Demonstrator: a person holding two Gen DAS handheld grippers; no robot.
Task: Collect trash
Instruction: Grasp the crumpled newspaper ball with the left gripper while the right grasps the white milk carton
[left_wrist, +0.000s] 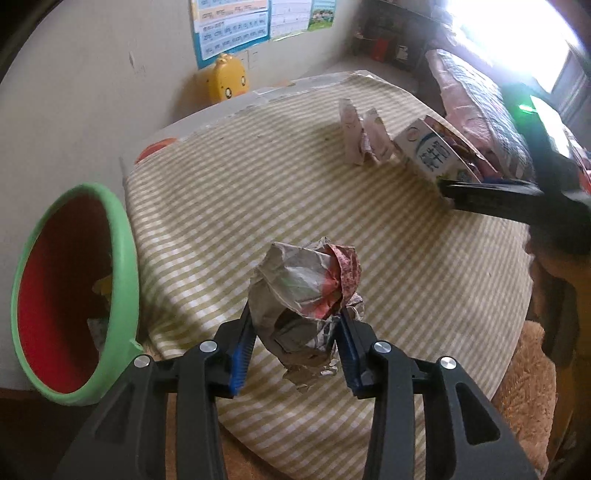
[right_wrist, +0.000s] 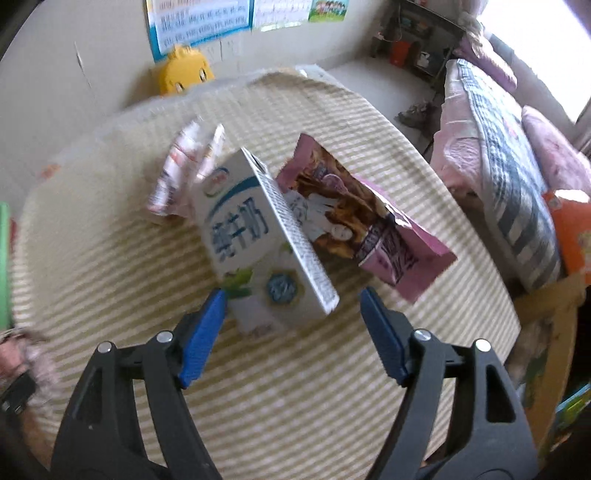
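My left gripper (left_wrist: 295, 328) squeezes the paper wad (left_wrist: 306, 295); next, the green bin (left_wrist: 127, 258). My right gripper (right_wrist: 291, 325) gapes around the milk carton (right_wrist: 255, 243).

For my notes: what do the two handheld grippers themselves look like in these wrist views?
Both match. The left gripper and the right gripper each have two matte black plastic arms with triangular cut-outs, round silver pivot bolts on top, and jaws faced with blue ribbed pads. No cables or printed markings show. No sleeve or hand is visible.
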